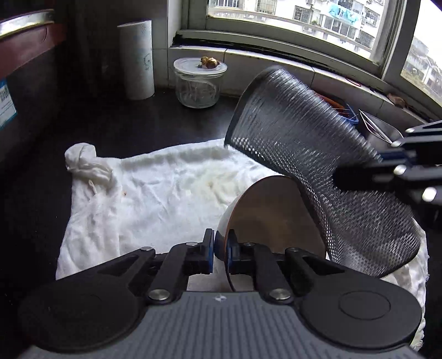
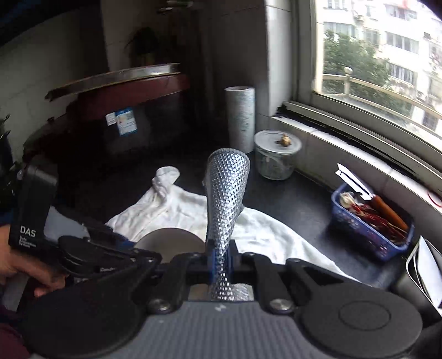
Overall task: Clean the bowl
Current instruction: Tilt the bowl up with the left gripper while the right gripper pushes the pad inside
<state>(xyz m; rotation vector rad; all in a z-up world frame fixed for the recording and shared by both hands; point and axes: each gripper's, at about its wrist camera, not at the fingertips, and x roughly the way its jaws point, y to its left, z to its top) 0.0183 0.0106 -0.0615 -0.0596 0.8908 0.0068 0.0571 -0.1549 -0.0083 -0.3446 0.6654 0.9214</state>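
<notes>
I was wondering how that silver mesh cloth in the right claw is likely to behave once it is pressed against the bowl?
Probably floppy: the mesh cloth curls into a loose tube above the right claw and bends over the bowl. Its open weave suggests it is light. It may twist or fold rather than push firmly.

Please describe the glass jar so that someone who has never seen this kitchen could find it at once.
Look along the tiled ledge under the window, at the back of the dark counter. There the glass jar stands upright beside a tall white paper roll. It is the only clear, squat container, and a small brown lump lies on its pale lid.
</notes>
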